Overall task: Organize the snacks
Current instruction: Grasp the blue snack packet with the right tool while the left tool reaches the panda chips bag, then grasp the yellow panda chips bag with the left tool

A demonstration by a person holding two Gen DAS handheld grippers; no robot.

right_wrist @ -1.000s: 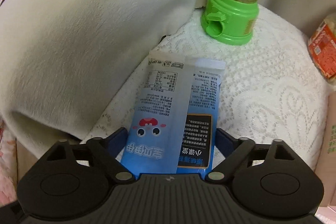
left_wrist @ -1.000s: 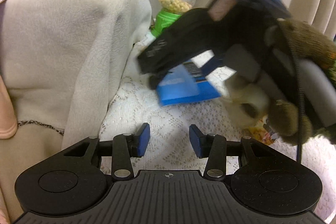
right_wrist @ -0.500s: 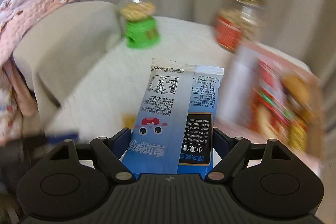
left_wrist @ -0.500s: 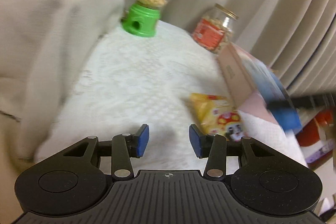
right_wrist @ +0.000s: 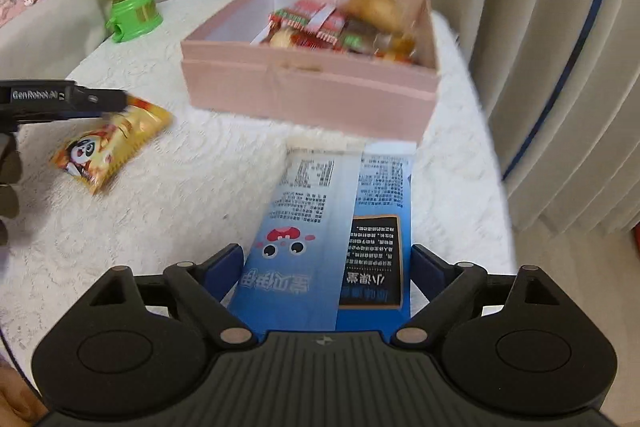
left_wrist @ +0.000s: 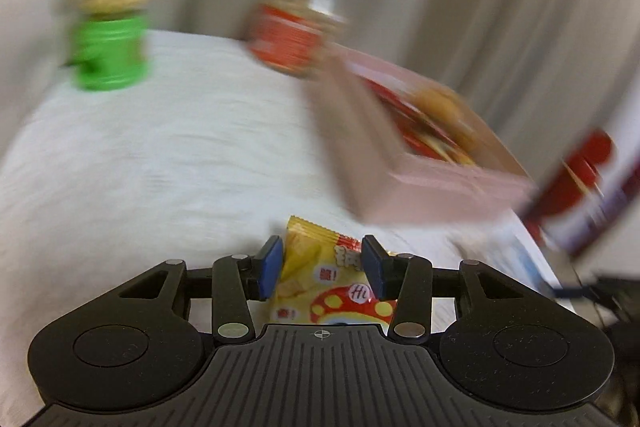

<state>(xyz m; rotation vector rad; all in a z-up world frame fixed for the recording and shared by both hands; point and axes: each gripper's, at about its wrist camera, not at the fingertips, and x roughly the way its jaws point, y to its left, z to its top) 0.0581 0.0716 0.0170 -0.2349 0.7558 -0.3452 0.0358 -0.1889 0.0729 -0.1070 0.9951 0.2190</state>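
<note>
Since half a second ago, the yellow snack packet (left_wrist: 320, 279) has been brought between the left gripper (left_wrist: 322, 265)'s parted pads, low centre of frame. The blue packet (right_wrist: 332, 239) is clamped in the right gripper (right_wrist: 328, 267), its long axis aimed at the pink box (right_wrist: 308, 83) above.

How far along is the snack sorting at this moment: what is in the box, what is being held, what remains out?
Done: several wrapped snacks already lie in the pink box. In hand: the right gripper is shut on the blue snack packet, short of the box. Left: the yellow snack packet lies on the lace cloth, between the open fingers of the left gripper, not yet gripped.
</note>
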